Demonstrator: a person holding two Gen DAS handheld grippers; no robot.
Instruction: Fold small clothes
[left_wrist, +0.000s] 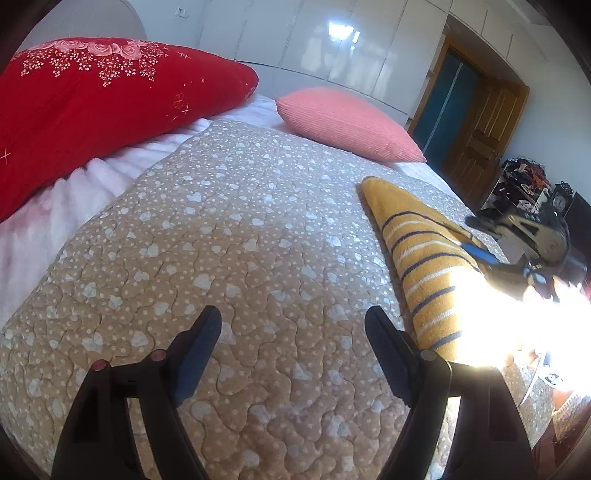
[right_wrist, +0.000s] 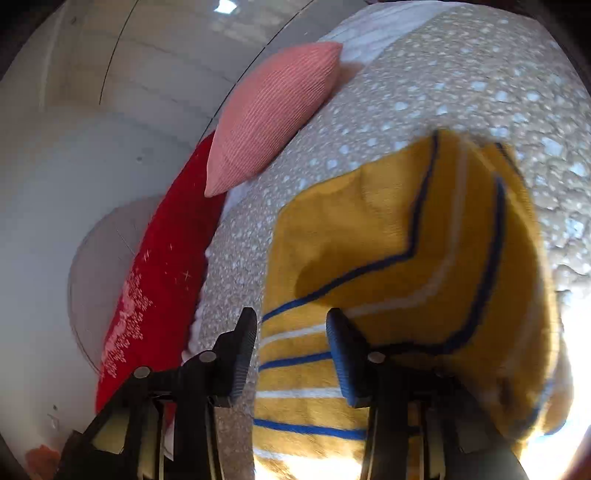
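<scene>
A small yellow garment with blue and white stripes (left_wrist: 424, 266) lies folded on the beige quilted bedspread (left_wrist: 236, 236), at the right in the left wrist view. My left gripper (left_wrist: 293, 325) is open and empty, above bare quilt to the left of the garment. The right gripper (left_wrist: 517, 254) shows there at the garment's right edge. In the right wrist view my right gripper (right_wrist: 291, 332) is open, its jaws astride the garment's (right_wrist: 399, 236) near left edge, one finger (right_wrist: 343, 350) over the cloth, the other over the quilt (right_wrist: 461, 85). A fold of cloth lies doubled over at the right.
A red floral pillow (left_wrist: 92, 107) and a pink ribbed cushion (left_wrist: 347, 122) lie at the head of the bed, against white wardrobe doors (left_wrist: 332, 40). A wooden door (left_wrist: 476, 129) and a cluttered shelf (left_wrist: 524, 181) stand past the bed's right edge. Strong sun glare (left_wrist: 517, 325) hides the lower right.
</scene>
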